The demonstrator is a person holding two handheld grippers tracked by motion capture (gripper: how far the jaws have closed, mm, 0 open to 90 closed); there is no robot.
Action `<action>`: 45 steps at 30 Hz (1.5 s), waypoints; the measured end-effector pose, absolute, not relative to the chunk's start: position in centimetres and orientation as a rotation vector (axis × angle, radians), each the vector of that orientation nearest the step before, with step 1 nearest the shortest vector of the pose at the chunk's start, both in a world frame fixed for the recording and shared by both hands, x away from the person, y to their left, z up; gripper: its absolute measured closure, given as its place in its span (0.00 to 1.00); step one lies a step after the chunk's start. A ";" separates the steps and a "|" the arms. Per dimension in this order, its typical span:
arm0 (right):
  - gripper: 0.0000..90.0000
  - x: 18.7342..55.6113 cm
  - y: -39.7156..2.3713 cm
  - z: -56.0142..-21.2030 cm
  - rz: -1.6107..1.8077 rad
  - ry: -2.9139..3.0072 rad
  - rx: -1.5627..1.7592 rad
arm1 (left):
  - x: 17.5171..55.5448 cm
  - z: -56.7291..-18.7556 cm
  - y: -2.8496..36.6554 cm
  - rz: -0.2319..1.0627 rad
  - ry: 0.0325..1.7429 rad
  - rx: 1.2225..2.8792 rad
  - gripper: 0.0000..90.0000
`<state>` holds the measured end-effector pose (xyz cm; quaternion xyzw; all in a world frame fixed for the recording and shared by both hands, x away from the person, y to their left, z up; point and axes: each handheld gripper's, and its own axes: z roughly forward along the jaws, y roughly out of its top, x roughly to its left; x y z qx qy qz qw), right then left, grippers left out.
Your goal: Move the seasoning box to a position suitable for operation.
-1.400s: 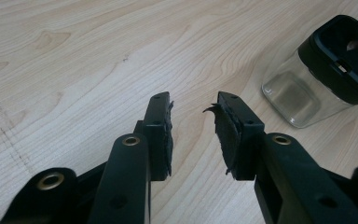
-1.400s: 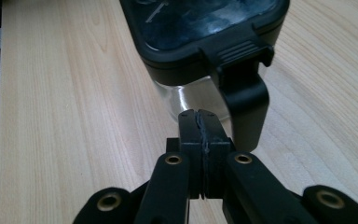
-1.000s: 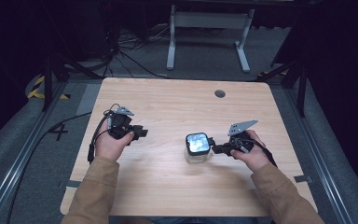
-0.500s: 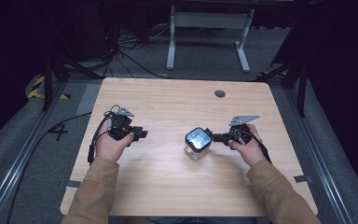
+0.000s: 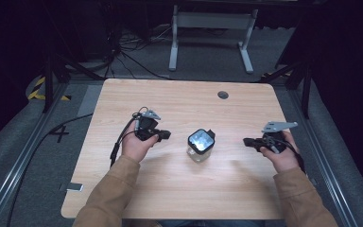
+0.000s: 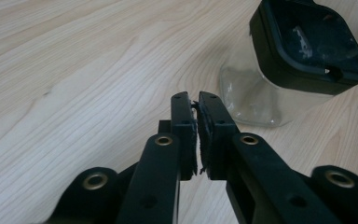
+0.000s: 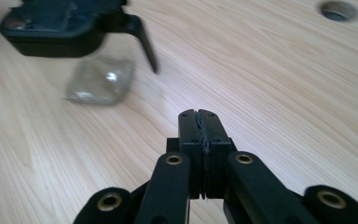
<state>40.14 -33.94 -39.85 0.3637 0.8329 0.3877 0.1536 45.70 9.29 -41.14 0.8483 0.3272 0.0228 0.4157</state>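
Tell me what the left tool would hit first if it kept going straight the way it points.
Most likely the clear jar with the black lid. The left tool, jaws closed, aims just past the jar's near side, so it may only graze it; depth is hard to judge.

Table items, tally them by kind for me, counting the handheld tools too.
Clear jar with black lid: 1
Handheld tools, left tool and right tool, both shut and empty: 2
Cable hole in the table: 1
Total: 4
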 end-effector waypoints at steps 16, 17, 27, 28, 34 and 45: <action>1.00 38.4 -38.5 -41.1 1.191 2.281 1.240 | 46.7 -43.6 4.2 0.031 0.715 2.174 0.97; 1.00 38.4 -38.5 -41.1 1.194 2.283 1.240 | 46.7 -43.6 4.2 0.034 0.704 2.165 0.97; 1.00 38.3 -38.0 -40.7 1.220 2.292 1.214 | 45.3 -43.1 3.7 -0.032 0.645 2.211 0.99; 1.00 38.4 -38.0 -40.6 1.221 2.292 1.211 | 45.1 -43.0 3.6 -0.037 0.640 2.212 0.99; 1.00 38.6 -37.7 -40.5 1.232 2.300 1.199 | 43.6 -43.0 2.6 -0.106 0.585 2.265 0.98; 1.00 38.7 -37.4 -40.4 1.242 2.309 1.183 | 42.0 -43.3 0.1 -0.153 0.490 2.296 0.95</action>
